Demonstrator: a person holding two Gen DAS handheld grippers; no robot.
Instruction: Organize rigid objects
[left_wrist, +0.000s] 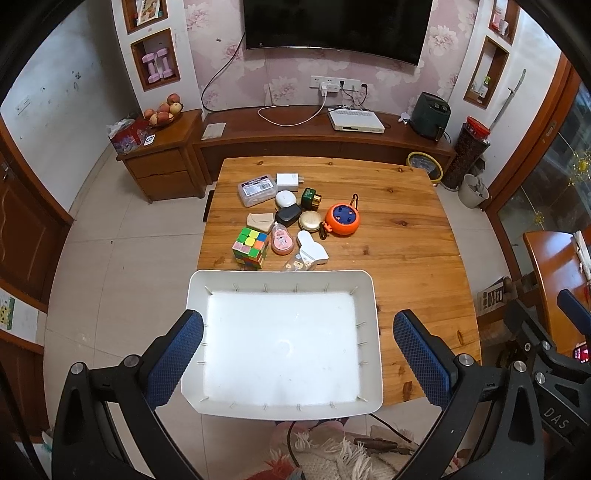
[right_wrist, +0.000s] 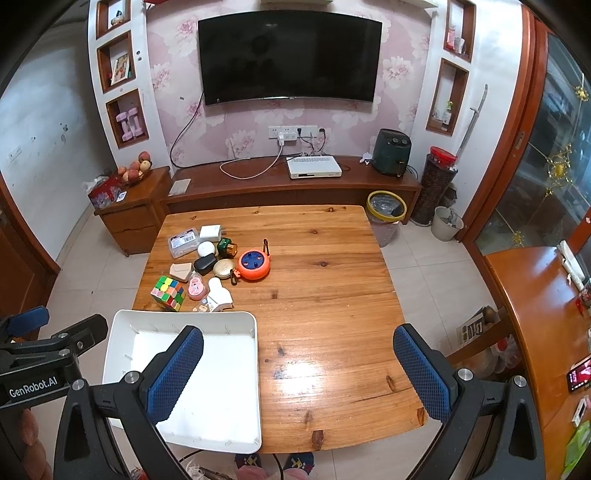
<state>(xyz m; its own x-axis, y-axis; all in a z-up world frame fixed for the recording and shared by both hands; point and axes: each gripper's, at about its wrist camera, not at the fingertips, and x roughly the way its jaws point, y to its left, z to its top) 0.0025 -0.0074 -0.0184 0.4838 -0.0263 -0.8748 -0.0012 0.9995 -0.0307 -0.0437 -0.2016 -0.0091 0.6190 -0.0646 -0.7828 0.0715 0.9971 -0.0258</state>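
Low in the left wrist frame sits the white tray (left_wrist: 371, 332), empty, on the near edge of the wooden worktop (left_wrist: 406, 236), and the left tool (left_wrist: 297, 356) hangs above it, released, its blue pads (left_wrist: 175, 360) spread wide to either side of the tray. Nothing between them!

Just past the tray's far rim, mid-frame, lies the cluster: a cube (left_wrist: 250, 246) at the left, a pink round case (left_wrist: 282, 240) beside it, a white flat piece (left_wrist: 313, 251) touching the rim area. Farther up, a beige box (left_wrist: 260, 221), a black charger (left_wrist: 288, 215), a gold compact (left_wrist: 311, 220) and an orange reel (left_wrist: 342, 219) to the right. At the top of the group, a clear box (left_wrist: 257, 189), a white charger (left_wrist: 287, 181), a white oval case (left_wrist: 286, 199) and a green jar (left_wrist: 310, 197).

Over to the right wrist view: the right tool (right_wrist: 297, 356) is released too, jaws wide over bare worktop, tray at lower left, cluster in the left-centre. The left tool's black frame shows at the left edge.
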